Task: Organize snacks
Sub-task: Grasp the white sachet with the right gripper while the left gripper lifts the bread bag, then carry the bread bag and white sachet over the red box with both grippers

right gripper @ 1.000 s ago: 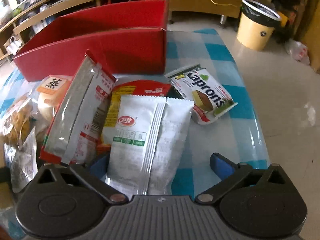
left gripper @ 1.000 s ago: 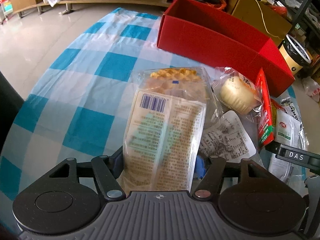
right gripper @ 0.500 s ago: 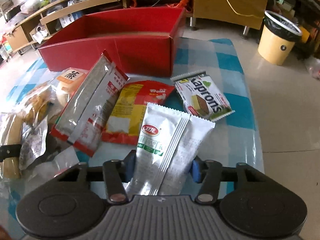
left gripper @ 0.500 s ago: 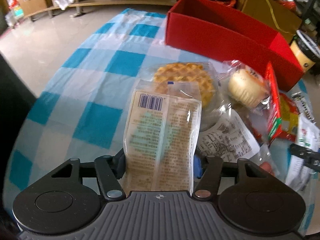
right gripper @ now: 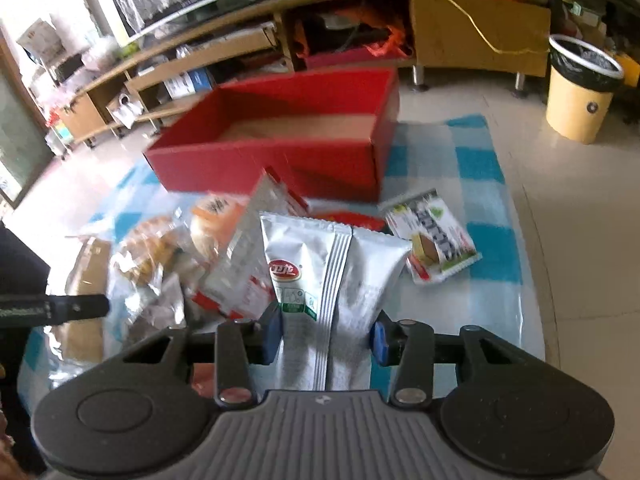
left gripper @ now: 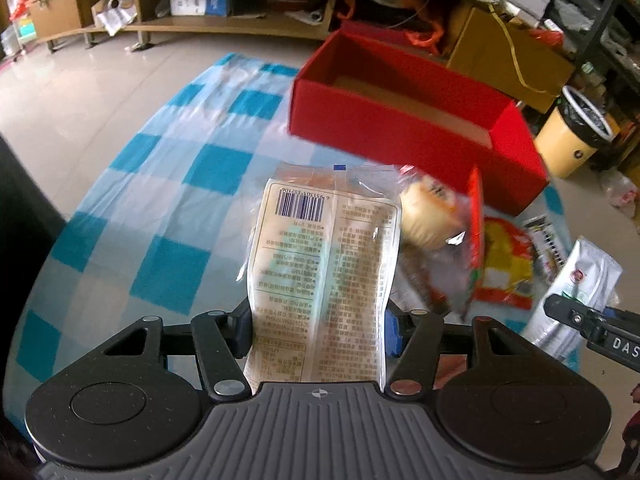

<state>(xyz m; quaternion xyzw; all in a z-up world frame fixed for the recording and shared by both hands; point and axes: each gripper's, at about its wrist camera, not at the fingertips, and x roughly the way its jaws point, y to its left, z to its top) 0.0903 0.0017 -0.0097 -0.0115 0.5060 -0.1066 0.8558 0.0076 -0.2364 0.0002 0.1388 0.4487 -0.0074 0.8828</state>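
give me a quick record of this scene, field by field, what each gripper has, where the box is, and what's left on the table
left gripper: shut on the clear barcode packet
right gripper: fingers closing on the silver pouch, which is between them
red box: open-topped, nothing visible inside, behind the snack pile
left on table: green wafer pack, yellow-red bag, round bun in wrapper, waffle pack
table cover: blue-white checked cloth
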